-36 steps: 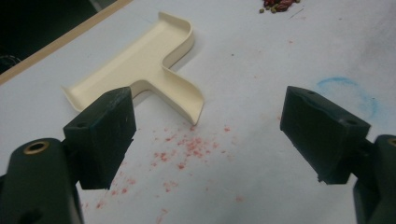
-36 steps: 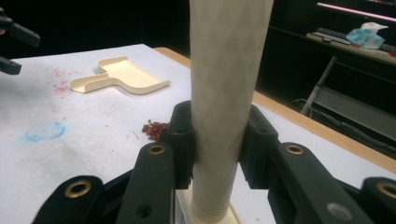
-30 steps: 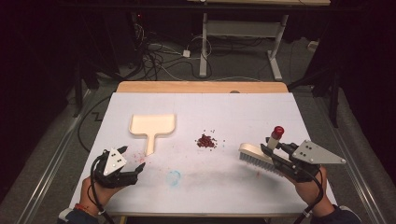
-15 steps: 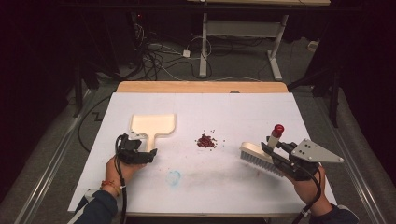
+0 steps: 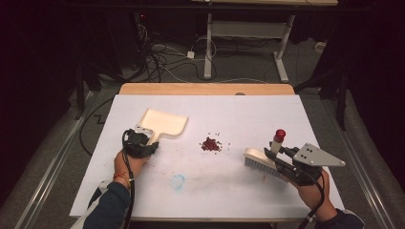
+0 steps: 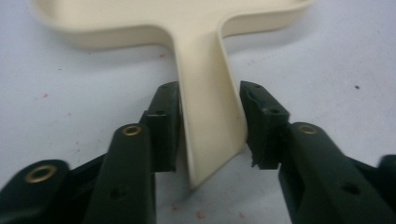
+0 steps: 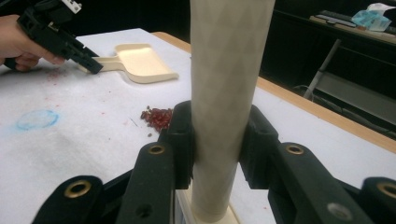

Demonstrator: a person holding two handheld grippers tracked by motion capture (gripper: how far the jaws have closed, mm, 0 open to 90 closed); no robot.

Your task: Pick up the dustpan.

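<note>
Left gripper [image 6: 210, 126] jaws have just been closing – pads now pinch the dustpan [image 5: 165, 123] handle, far left. Right gripper [image 7: 215, 144] clamps the brush [image 5: 260, 159], right of the crumbs [image 5: 210, 144]. Risk: end-of-handle grip – pan may twist, crumbs scatter.

The high view looked forward and down over the table [image 5: 239, 191]. Both gripper views sat close and low; all three shared the dustpan [image 5: 165, 122].

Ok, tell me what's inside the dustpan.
The dustpan tray looks empty and cream-coloured; the red crumbs lie on the table outside it. In the left gripper view, the tray's far part is cut off.
</note>
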